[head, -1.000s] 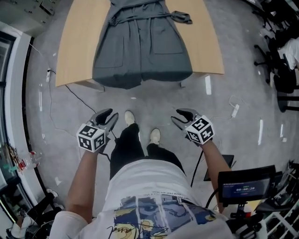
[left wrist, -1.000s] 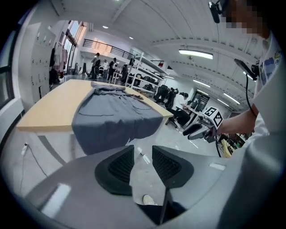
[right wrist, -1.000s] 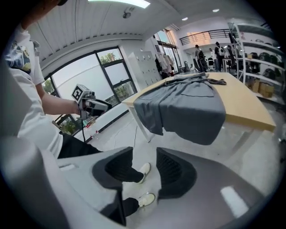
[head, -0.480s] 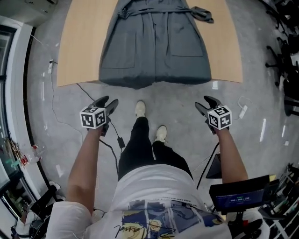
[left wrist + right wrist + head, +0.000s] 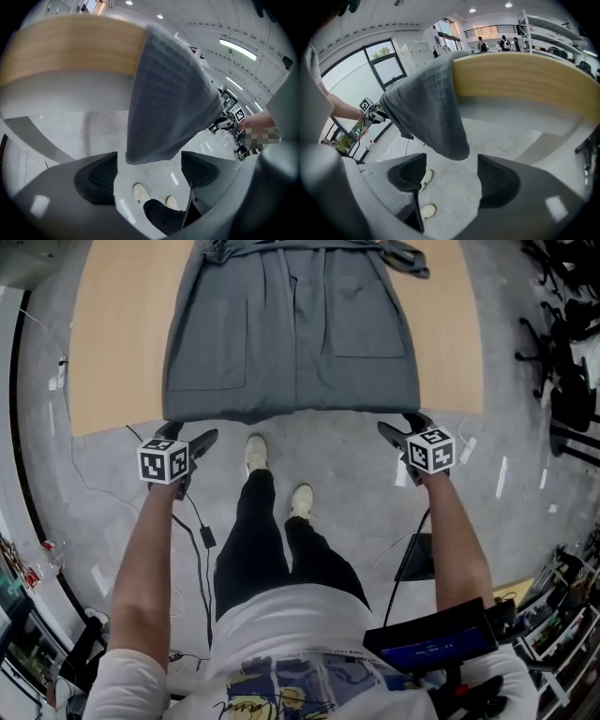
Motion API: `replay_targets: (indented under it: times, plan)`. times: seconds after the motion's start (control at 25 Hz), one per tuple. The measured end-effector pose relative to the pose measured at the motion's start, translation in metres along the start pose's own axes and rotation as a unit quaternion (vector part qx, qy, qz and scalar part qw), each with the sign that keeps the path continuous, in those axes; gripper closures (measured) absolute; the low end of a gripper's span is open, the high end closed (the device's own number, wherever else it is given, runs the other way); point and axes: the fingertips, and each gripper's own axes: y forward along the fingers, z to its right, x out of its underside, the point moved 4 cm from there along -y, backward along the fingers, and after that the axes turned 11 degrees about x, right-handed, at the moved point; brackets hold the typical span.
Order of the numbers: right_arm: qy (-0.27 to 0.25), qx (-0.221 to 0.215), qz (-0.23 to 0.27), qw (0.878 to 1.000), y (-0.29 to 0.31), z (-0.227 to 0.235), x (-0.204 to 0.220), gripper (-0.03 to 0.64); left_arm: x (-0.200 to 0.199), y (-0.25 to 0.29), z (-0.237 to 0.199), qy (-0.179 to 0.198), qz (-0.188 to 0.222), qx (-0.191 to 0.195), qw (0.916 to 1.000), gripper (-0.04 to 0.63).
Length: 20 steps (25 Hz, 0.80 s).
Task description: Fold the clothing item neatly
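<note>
Two patch pockets [image 5: 208, 343] are the only container-ish things here, sewn on the front of the grey garment [image 5: 291, 296]. Both lie flat, so I can't tell if anything's inside them. The garment is spread on the desk [image 5: 112, 352] with its hem drooping over the near edge toward the person. The left gripper [image 5: 192, 433] sits at the hem's left corner and the right gripper [image 5: 403, 424] at its right corner. Both have just been opening up. The left fingers [image 5: 98, 176] stand wide apart with the hem corner hanging at the mouth of the gap, pads not touching the cloth. Same deal with the right fingers [image 5: 497, 180]: released, corner dangling between the tips untouched. Hard-to-see stuff: the garment's upper part is cut off by the head view's top edge, with only a bit of the belt [image 5: 403, 257] poking in, and the desk's far side is out of frame too. Pale shoes [image 5: 255, 451] stand on the floor [image 5: 347, 474] below the hem
</note>
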Motion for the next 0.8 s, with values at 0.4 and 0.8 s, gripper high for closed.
replay_targets:
  times: [0.4, 0.8]
  plan:
    - [-0.025, -0.035, 0.017, 0.999, 0.018, -0.012, -0.021, 0.292, -0.019, 0.016, -0.007, 0.042, 0.01, 0.062, 0.9972, 0.128]
    - [-0.003, -0.108, 0.041, 0.993, -0.003, -0.051, -0.017, 0.589, -0.04, 0.001, 0.033, 0.049, 0.059, 0.129, 0.9886, 0.505]
